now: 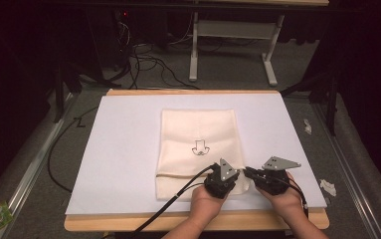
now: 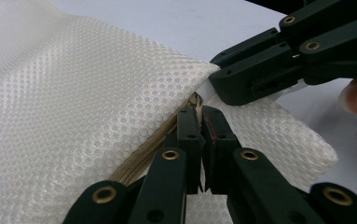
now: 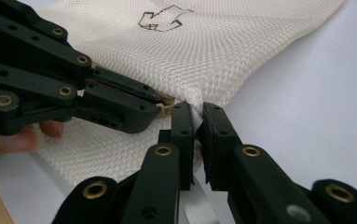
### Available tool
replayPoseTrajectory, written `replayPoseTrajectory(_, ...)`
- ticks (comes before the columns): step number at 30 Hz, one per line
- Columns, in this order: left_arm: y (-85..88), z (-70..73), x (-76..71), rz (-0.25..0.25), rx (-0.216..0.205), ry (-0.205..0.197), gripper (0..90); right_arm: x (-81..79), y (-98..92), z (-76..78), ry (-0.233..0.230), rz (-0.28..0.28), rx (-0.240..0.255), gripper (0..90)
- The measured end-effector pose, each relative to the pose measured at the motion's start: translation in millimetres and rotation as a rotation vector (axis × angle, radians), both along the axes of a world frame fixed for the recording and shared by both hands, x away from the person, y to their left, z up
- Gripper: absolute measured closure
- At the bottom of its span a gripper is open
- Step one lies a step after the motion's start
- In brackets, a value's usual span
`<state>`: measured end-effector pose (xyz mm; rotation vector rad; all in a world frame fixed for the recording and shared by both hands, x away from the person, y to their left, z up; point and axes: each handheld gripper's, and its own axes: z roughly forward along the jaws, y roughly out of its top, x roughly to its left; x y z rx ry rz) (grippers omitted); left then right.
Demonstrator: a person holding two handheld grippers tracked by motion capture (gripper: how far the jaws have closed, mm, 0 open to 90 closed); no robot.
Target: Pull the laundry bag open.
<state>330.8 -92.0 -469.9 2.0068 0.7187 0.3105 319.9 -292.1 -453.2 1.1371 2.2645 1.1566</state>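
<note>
Two grippers crowd the near right corner of the cream mesh bag (image 1: 198, 149), which lies flat on a white sheet (image 1: 123, 149) over a wooden table (image 1: 103, 222). The left gripper (image 2: 202, 112) is clamped on the bag's zipper pull (image 2: 194, 100); the right gripper (image 3: 195, 112) pinches the bag's edge. Beyond, a dark room: tangled cables (image 1: 148, 62) and a white desk frame (image 1: 233, 35) on grey floor.
</note>
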Motion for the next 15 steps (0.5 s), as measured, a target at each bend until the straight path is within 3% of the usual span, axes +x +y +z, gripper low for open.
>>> replayPoseTrajectory(5,4.7,1.2,1.8,-0.004,-0.01,0.023,87.4,-0.1,1.5,-0.3,-0.004,0.001,0.002,85.4)
replayPoseTrajectory(15,12.8,0.6,0.6,-0.01,-0.007,0.024,87.7,-0.3,4.8,0.0,0.002,0.0,-0.006,85.6)
